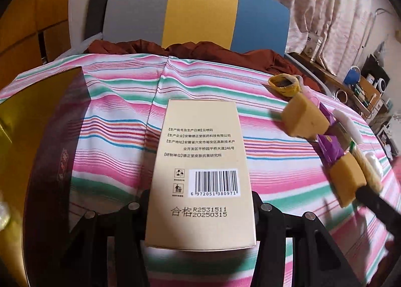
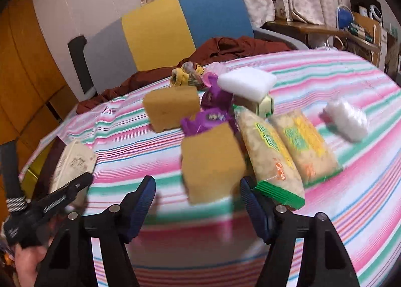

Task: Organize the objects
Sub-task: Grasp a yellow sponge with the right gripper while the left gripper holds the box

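In the left wrist view a tall beige carton [image 1: 200, 161] with a barcode and printed text stands out from my left gripper [image 1: 199, 200], whose black fingers press its two sides above the striped tablecloth [image 1: 112, 101]. The right wrist view shows the same carton [image 2: 72, 164] at the far left. My right gripper [image 2: 196, 194] is open, its blue pads either side of a yellow sponge [image 2: 213, 159]. The right pad is close to the sponge and the left pad stands clear of it. A second yellow sponge [image 2: 173, 109] lies behind.
Behind the sponges lie purple wrappers [image 2: 213, 116], a white foam block [image 2: 245, 81] on a small box, two snack packets [image 2: 288, 151] and a clear plastic pack [image 2: 348, 121]. A dark gold-topped box [image 1: 50, 136] sits at the left. A grey, yellow and blue chair [image 1: 200, 11] stands behind.
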`<state>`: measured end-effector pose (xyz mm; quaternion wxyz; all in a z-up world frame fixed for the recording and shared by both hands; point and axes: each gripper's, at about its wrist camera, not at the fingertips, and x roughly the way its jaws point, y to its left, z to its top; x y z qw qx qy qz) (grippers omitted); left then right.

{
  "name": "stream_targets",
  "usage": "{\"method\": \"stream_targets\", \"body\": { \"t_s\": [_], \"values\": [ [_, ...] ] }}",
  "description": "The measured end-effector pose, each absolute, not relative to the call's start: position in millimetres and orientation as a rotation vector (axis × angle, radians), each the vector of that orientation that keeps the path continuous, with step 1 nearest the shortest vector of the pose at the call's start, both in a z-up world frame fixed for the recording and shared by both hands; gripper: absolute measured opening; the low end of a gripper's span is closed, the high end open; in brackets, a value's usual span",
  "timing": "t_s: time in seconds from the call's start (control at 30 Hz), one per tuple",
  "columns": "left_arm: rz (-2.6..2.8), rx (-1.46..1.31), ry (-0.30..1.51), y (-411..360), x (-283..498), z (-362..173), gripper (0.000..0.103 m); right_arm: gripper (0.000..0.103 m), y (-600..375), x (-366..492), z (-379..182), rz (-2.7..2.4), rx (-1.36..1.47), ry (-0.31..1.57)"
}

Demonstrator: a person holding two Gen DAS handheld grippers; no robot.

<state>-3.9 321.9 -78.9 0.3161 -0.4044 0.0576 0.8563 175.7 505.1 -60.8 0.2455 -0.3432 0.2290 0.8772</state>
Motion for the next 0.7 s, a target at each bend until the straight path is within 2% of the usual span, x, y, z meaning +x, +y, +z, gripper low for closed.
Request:
{"method": "stream_targets", "body": {
  "t_s": [0.23,0.47,0.7],
  "values": [
    [2.237,-1.062,0.139,319.0,-1.0,-80.5,0.051,0.070,518.1,163.2,-70.0,2.347,-0.962,0.539],
    [2.228,-1.066,0.126,319.3,-1.6,-81.6,0.051,0.055,516.9,171.4,-69.9,2.339,-0.898,0.578],
    [2.223,-1.056,0.101,316.5,-0.9,-80.5,0.051,0.052,491.7,184.3,-67.0,2.363,-0.825,0.663]
  ]
}}
